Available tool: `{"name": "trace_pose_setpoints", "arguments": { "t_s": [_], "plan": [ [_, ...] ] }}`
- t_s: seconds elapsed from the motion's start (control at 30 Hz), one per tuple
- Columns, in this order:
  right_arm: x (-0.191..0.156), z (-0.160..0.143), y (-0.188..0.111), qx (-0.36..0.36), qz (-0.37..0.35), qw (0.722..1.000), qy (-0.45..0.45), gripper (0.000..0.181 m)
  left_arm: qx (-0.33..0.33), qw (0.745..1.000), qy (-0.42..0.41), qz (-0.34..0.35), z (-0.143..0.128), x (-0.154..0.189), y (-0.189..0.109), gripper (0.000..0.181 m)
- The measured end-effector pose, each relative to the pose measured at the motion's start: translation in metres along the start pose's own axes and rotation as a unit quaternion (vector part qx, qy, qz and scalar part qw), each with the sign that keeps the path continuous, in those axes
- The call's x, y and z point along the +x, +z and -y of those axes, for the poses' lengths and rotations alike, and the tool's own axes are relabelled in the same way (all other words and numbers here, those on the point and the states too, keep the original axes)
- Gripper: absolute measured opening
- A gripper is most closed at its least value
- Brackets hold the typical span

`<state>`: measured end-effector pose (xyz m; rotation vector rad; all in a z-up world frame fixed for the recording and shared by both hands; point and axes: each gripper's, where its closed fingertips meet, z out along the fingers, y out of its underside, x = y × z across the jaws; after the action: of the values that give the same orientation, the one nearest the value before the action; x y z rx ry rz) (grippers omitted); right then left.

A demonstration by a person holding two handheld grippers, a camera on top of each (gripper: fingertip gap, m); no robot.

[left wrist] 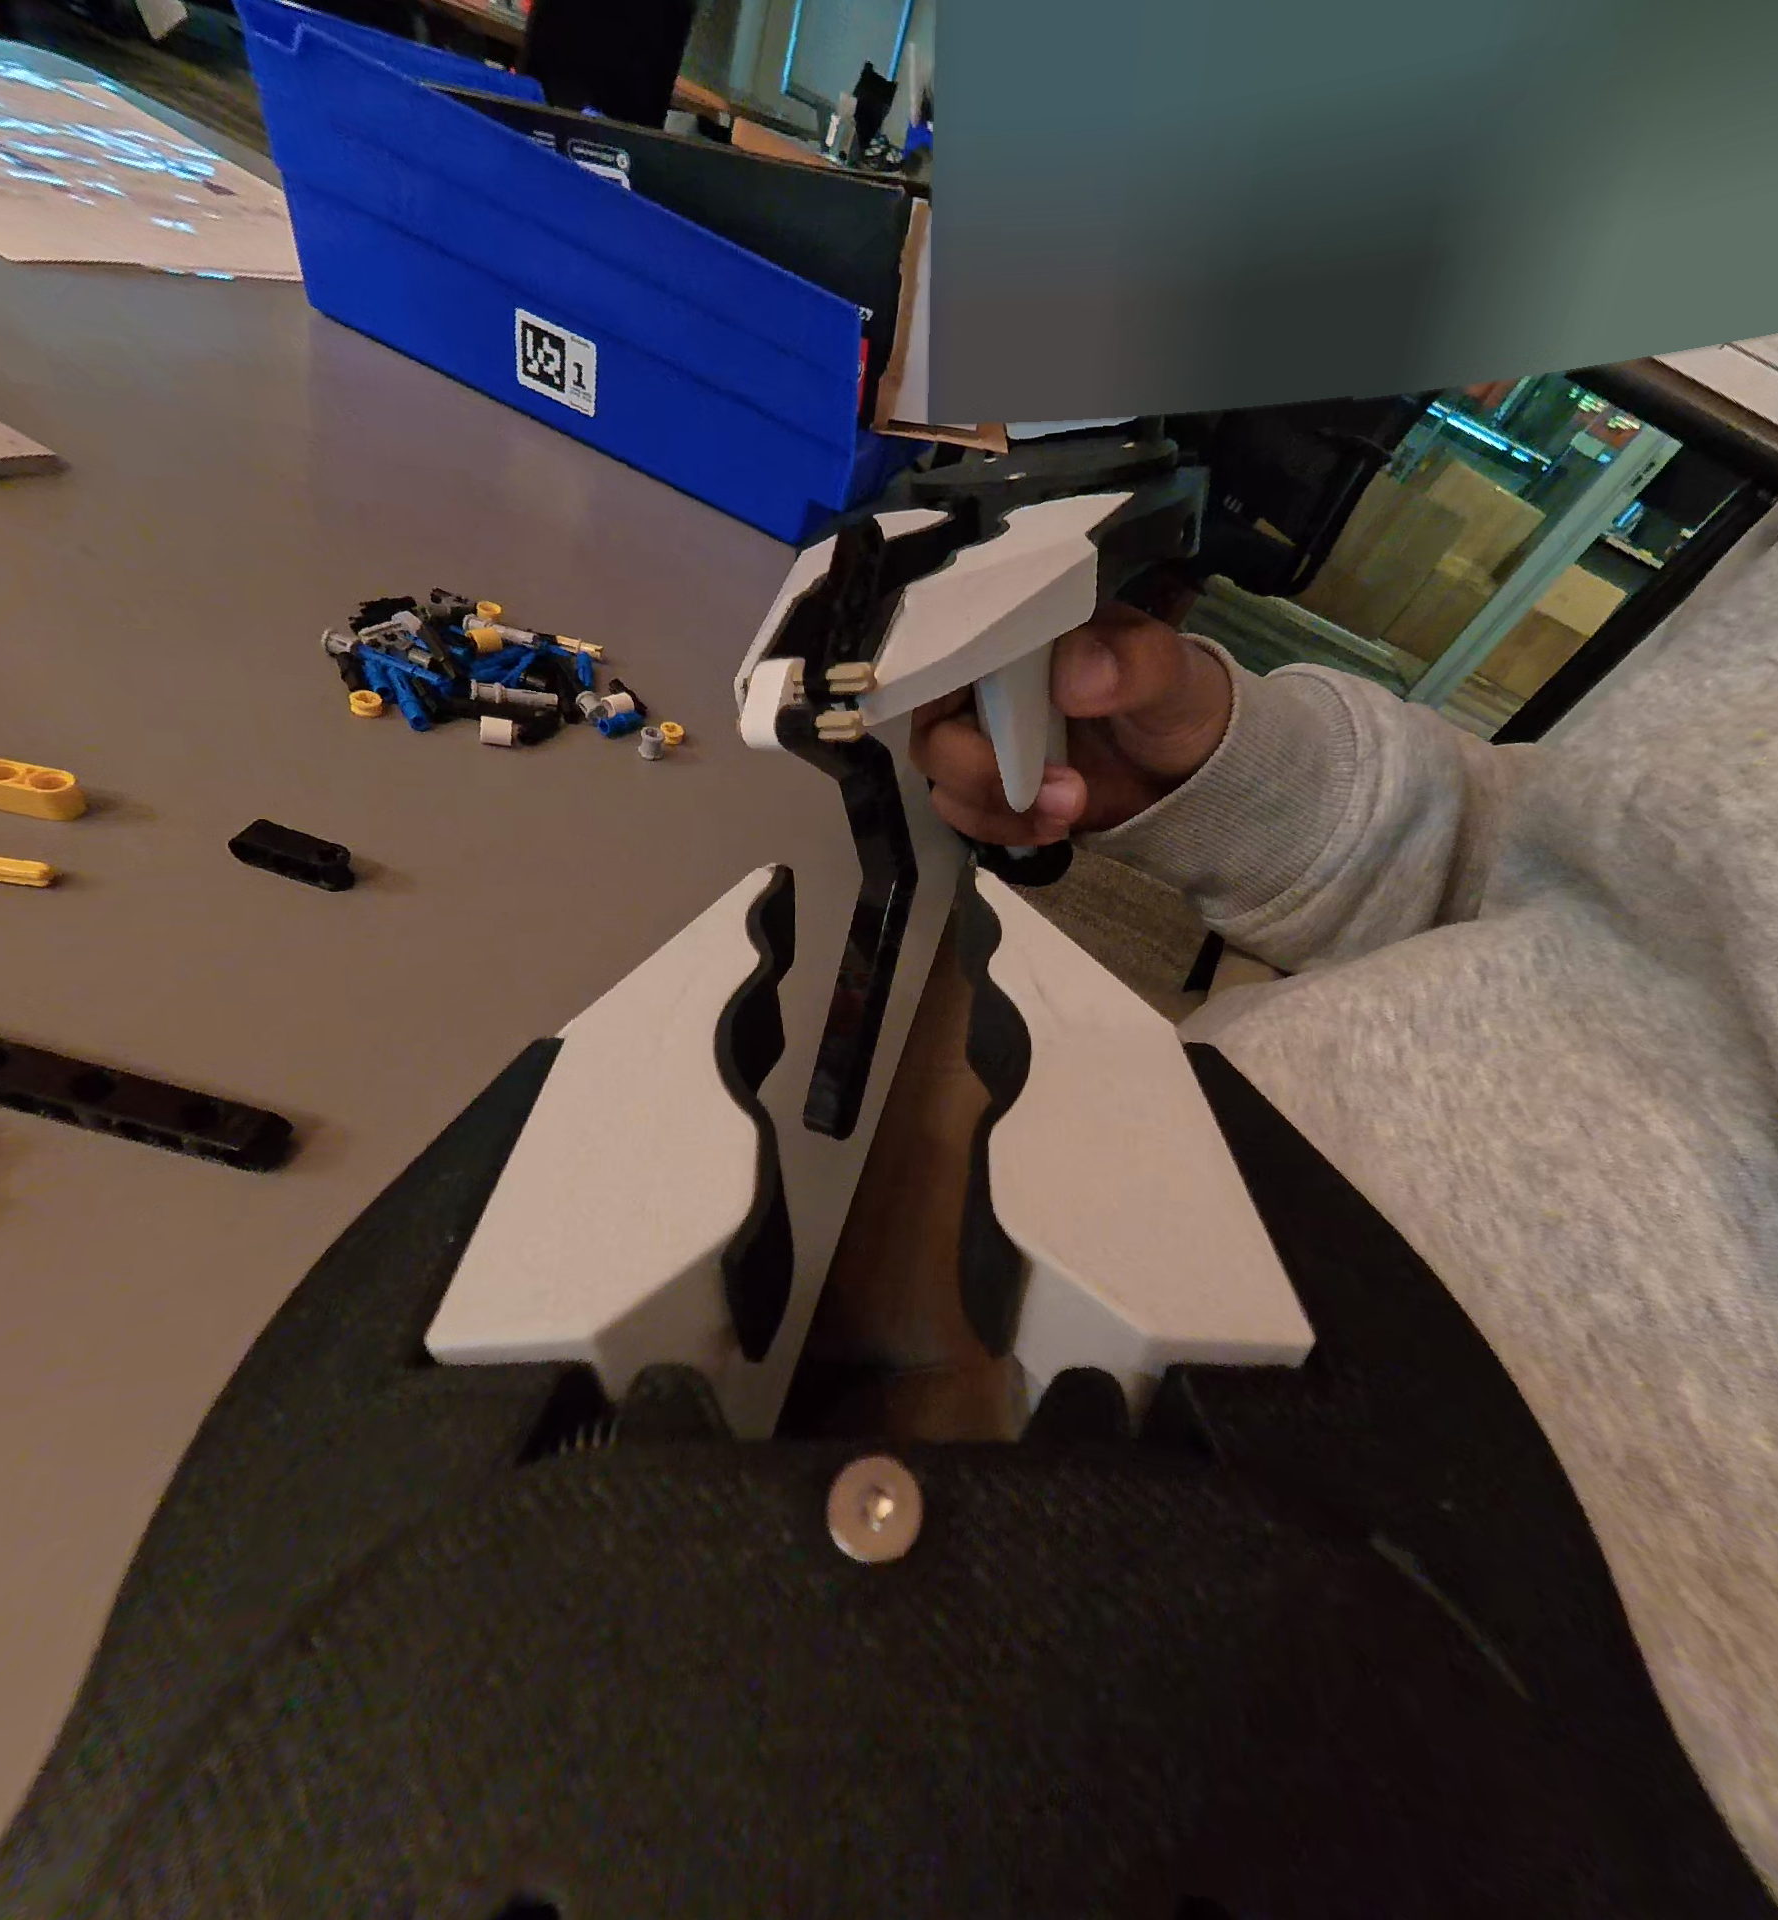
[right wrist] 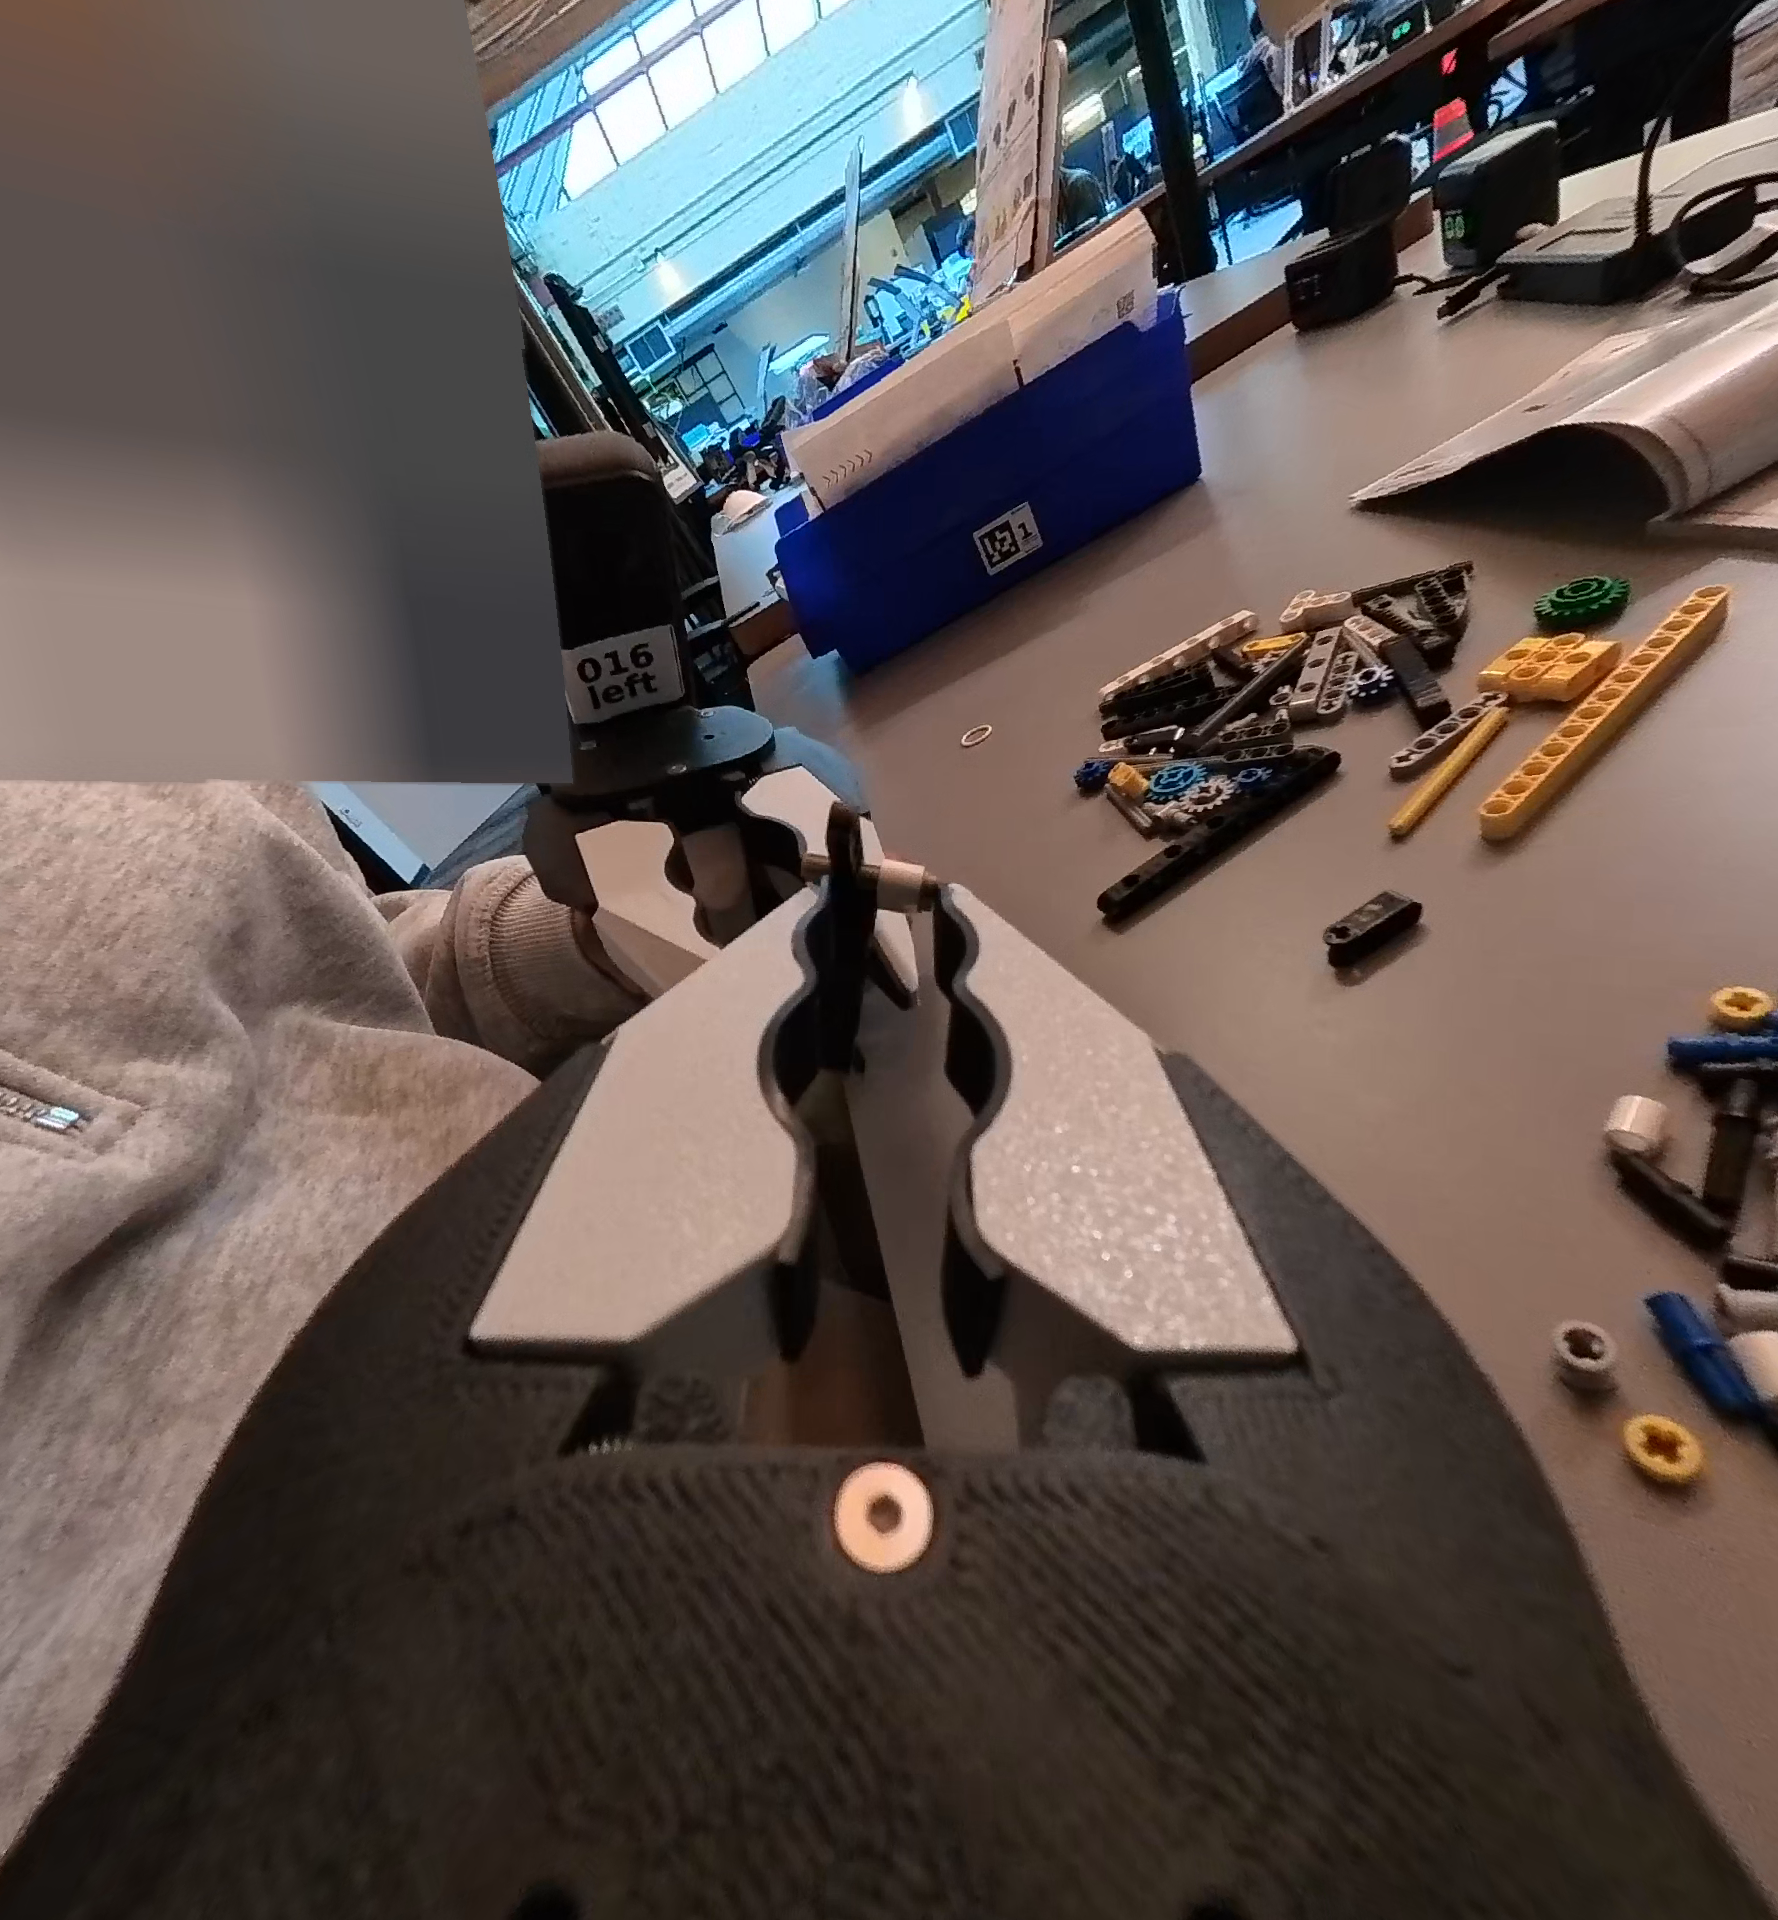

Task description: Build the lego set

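A black angled beam [left wrist: 869, 987] hangs upright over the table's near edge. My right gripper [left wrist: 817, 696] is shut across its upper arm. One finger presses the beam, and the other presses two tan pins [left wrist: 843, 677] that stick out of it. In the right wrist view the beam [right wrist: 843, 935] and a pin with a grey sleeve [right wrist: 900, 868] fill the gap of the right gripper [right wrist: 880, 909]. My left gripper [left wrist: 869, 883] is open. The beam's lower arm stands between its jaws with space on the right side.
On the grey table are a blue bin [left wrist: 573, 260], a pile of small pins [left wrist: 480, 665], a short black piece [left wrist: 293, 854], a long black beam [left wrist: 106, 1091] and a yellow beam [left wrist: 2, 779]. A pile of beams and gears [right wrist: 1280, 696] and an open booklet [right wrist: 1643, 416] lie farther off. Left and right tips are no more than a few centimetres apart.
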<state>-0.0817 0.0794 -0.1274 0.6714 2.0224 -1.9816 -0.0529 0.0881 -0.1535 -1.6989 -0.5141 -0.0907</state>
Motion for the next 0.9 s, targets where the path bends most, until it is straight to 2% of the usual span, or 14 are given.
{"name": "trace_pose_setpoints", "arguments": {
  "t_s": [0.9],
  "plan": [
    [-0.0015, -0.0002, 0.0042, 0.003, 0.009, 1.000, 0.014, 0.016, 0.004, 1.000, -0.008, -0.002, 0.0000, 0.0023, 0.0043, 0.030]
  ]
}}
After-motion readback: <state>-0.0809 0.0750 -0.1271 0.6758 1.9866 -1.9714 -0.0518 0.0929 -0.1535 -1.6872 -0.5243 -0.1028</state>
